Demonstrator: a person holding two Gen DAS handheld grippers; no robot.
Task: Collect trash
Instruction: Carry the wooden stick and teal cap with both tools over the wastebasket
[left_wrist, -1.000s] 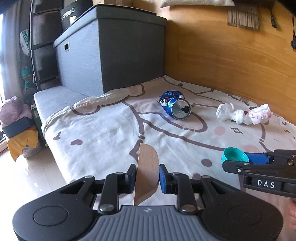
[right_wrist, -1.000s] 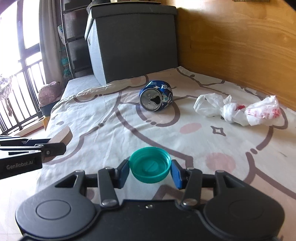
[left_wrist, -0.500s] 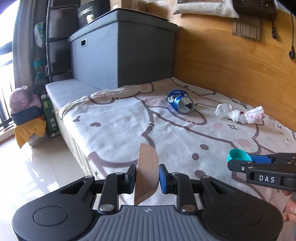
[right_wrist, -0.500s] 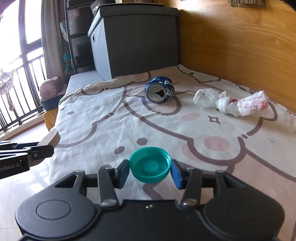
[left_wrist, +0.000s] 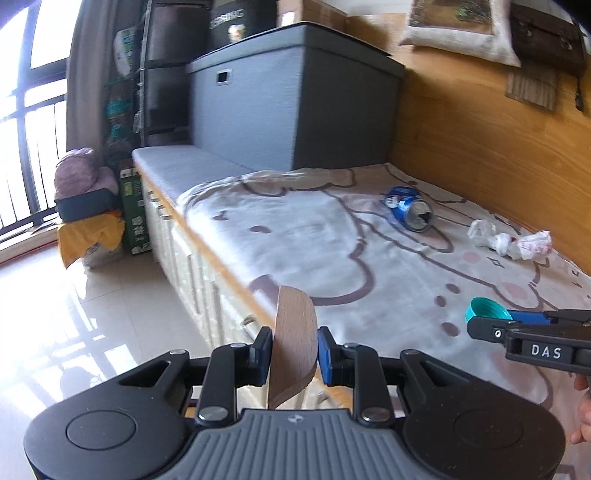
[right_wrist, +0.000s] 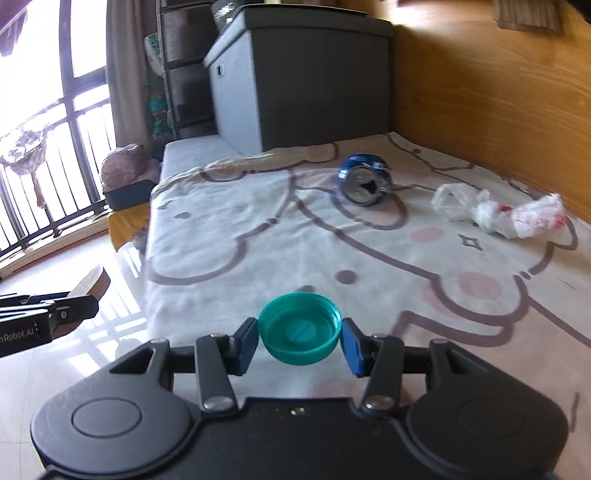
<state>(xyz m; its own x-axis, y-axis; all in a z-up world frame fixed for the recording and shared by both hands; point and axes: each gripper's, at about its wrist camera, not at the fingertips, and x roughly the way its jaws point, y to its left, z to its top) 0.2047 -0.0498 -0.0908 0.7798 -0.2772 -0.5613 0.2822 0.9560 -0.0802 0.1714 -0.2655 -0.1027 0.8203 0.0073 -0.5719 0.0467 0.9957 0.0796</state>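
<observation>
My left gripper (left_wrist: 292, 352) is shut on a thin curved wooden piece (left_wrist: 291, 339), held upright over the bed's near edge; it also shows at the left in the right wrist view, wooden piece (right_wrist: 90, 282). My right gripper (right_wrist: 299, 341) is shut on a teal bottle cap (right_wrist: 299, 326), hollow side up, above the patterned blanket (right_wrist: 258, 251); the cap (left_wrist: 485, 310) shows at the right in the left wrist view. A crushed blue can (right_wrist: 365, 179) lies on its side farther back. A crumpled white plastic bag (right_wrist: 498, 212) with red print lies near the wooden wall.
A grey storage box (left_wrist: 295, 110) stands at the bed's far end. Dark drawers (left_wrist: 166, 74), a green carton (left_wrist: 135, 214) and a yellow bag (left_wrist: 88, 236) sit on the glossy floor (left_wrist: 92, 314) at left. A balcony railing (right_wrist: 44, 177) lies beyond. A hand (left_wrist: 583, 406) shows at right.
Both grippers have pulled back from the bed toward the floor side, still holding their items. The can and bag look smaller and farther away, and more floor is in view.
</observation>
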